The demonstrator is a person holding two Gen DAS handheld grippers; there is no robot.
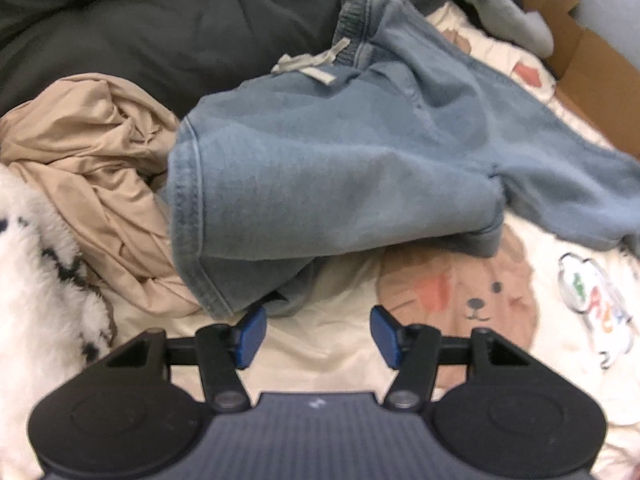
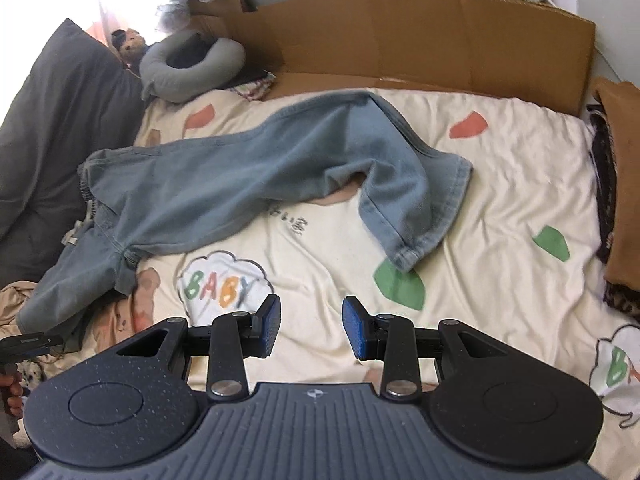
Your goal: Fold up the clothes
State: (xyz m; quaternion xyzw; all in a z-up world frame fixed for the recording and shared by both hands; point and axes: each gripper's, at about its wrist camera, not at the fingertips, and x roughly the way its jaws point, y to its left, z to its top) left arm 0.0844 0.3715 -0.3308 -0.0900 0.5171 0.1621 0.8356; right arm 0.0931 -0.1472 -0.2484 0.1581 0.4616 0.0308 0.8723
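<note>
Denim jeans (image 2: 248, 184) should be flattened first: beside their near hem, the left gripper (image 1: 316, 332) and right gripper (image 2: 311, 326) are held apart, empty.

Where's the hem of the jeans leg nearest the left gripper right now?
In the left wrist view, the hem hangs just above the left gripper, beside the crumpled beige garment on its left.
</note>
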